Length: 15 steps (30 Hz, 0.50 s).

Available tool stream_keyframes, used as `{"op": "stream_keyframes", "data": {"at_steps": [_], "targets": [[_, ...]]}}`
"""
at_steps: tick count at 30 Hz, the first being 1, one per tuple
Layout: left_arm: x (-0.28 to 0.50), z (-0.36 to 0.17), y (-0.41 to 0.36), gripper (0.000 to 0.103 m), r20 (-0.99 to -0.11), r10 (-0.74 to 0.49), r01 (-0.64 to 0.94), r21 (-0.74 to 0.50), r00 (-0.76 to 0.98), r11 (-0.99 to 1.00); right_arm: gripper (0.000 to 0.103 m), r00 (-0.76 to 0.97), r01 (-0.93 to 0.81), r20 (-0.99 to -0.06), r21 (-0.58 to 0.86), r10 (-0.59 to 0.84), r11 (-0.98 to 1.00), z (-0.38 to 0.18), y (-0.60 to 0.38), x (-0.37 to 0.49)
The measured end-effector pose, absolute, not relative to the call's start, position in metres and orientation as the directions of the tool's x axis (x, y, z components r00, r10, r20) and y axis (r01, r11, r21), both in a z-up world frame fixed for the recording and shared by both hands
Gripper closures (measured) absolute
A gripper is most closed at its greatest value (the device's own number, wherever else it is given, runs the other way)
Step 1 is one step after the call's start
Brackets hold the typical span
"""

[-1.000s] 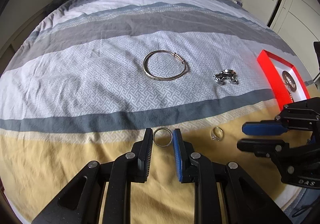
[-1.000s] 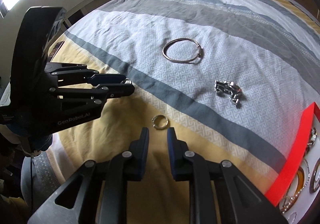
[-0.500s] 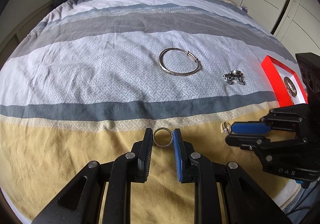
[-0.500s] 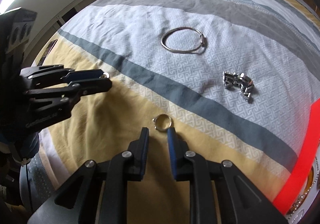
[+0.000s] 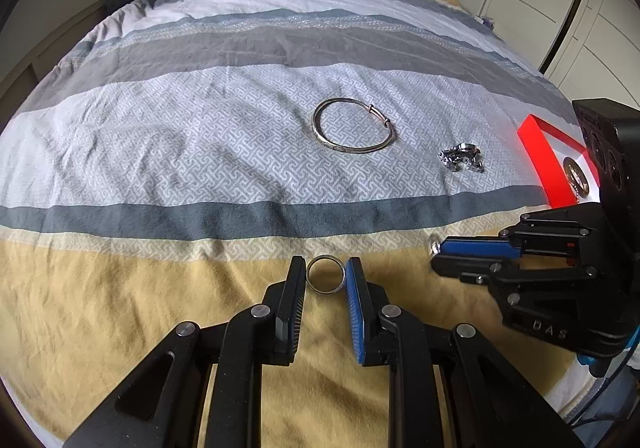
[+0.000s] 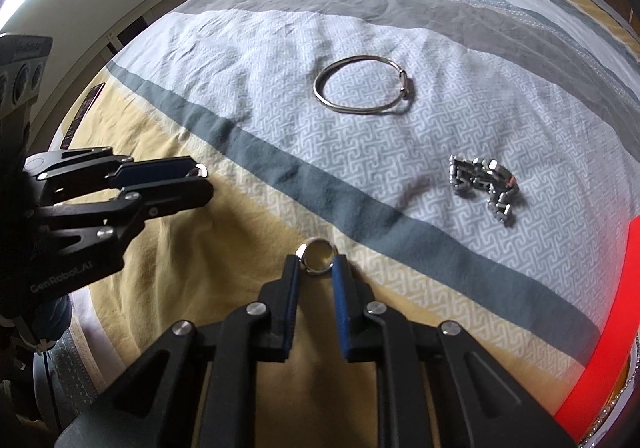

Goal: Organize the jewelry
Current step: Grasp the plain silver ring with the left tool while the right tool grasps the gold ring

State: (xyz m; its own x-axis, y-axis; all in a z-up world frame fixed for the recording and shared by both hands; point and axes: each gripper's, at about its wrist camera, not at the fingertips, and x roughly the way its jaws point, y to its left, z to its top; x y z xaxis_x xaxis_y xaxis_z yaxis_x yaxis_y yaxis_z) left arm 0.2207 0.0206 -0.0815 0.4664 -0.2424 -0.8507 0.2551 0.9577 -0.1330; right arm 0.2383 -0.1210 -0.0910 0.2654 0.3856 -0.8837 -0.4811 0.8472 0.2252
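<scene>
Left wrist: right gripper (image 5: 438, 258) marked "DAS" | right wrist: left gripper (image 6: 204, 180) "GenRobot.AI"

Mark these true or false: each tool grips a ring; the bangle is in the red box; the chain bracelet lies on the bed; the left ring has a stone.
1. Each tool grips a ring: true; left tool holds a plain band, right tool a small ring.
2. False: the bangle lies on the bedspread, outside the red box.
3. Chain bracelet on the bed: true.
4. False: the band is plain.
</scene>
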Motion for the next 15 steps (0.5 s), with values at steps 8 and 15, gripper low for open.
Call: {"op": "stream_keyframes", "data": {"at_steps": [8, 15], "targets": [[0.206, -0.065, 0.024, 0.083, -0.842, -0.231, 0.243, -0.123, 0.488, 0.962, 0.096, 0.295, -0.478, -0.868, 0.227, 0.399, 0.849, -0.073, -0.128, 0.227], [0.198, -0.059, 0.027, 0.083, -0.832, -0.236, 0.24, -0.129, 0.502, 0.962, 0.094, 0.287, -0.448, -0.873, 0.241, 0.394, 0.861, -0.075, -0.132, 0.227]]}}
